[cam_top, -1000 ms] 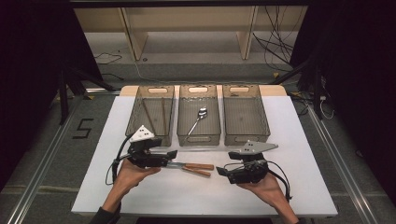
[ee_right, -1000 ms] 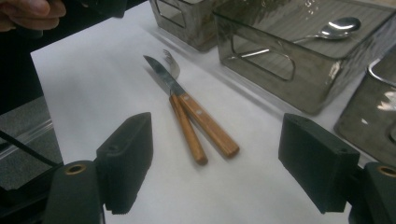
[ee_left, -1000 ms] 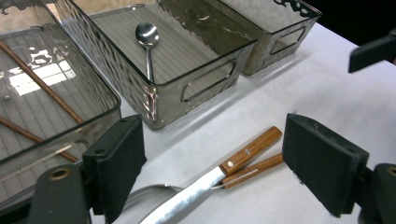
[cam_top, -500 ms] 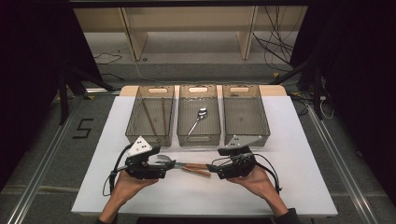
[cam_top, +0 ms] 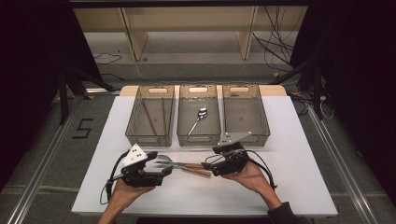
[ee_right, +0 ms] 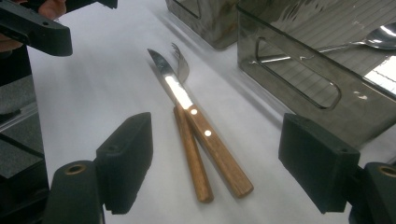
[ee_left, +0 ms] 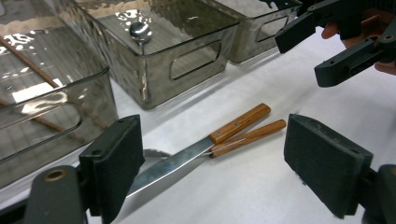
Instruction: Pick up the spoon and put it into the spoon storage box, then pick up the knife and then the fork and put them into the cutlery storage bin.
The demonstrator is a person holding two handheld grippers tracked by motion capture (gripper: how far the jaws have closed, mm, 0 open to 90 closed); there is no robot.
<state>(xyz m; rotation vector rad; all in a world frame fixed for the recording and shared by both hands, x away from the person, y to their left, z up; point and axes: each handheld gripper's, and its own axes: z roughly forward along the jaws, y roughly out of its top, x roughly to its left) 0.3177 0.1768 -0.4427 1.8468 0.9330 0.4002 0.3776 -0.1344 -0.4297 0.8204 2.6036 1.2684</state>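
Table (cam_top: 299, 154): white; 3 bins at rear.
Knife (ee_right: 201, 126), fork (ee_right: 187, 135): crossed on table, handles twd R for pickup.
L gripper (ee_left: 212, 158): spread, by blade.
R gripper (ee_right: 215, 163): spread over handles, nothing held.

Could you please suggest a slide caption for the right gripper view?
Open right claw hovers over a wooden-handled knife and fork lying crossed on the white table.
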